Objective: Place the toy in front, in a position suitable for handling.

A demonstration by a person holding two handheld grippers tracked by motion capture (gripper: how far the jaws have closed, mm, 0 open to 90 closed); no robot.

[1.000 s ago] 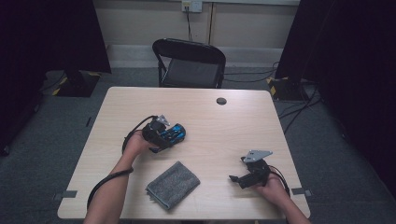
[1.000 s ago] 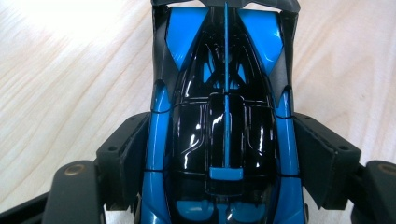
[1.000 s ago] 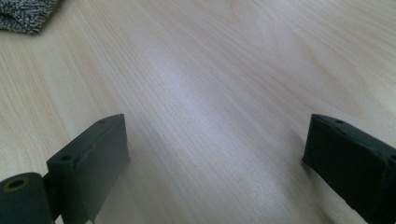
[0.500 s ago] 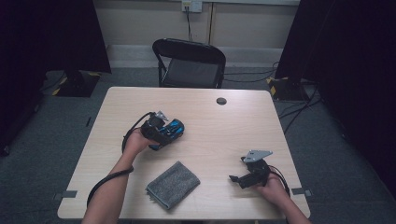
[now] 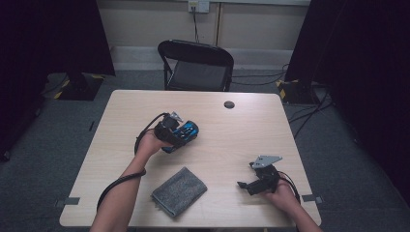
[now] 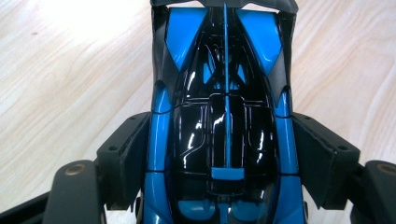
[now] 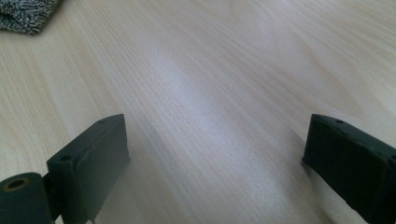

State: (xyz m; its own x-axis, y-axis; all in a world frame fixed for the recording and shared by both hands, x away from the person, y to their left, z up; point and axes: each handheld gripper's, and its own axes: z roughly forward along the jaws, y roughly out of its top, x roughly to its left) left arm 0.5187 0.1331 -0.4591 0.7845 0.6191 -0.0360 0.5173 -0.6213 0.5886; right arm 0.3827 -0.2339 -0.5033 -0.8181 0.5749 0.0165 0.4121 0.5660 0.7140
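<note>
- The left gripper (image 5: 186,133) clamps a blue and black toy car (image 5: 185,134) by its flanks, one black pad against each side (image 6: 133,154).
- The toy car sits left of the table's (image 5: 241,130) middle, nose pointing right.
- The right gripper (image 5: 249,184) sits at the near right of the table, its jaws spread wide with bare wood between them (image 7: 215,140).
- A grey folded cloth (image 5: 179,191) lies near the front edge, between the two hands.
- A small dark round disc (image 5: 229,104) rests near the far edge.
</note>
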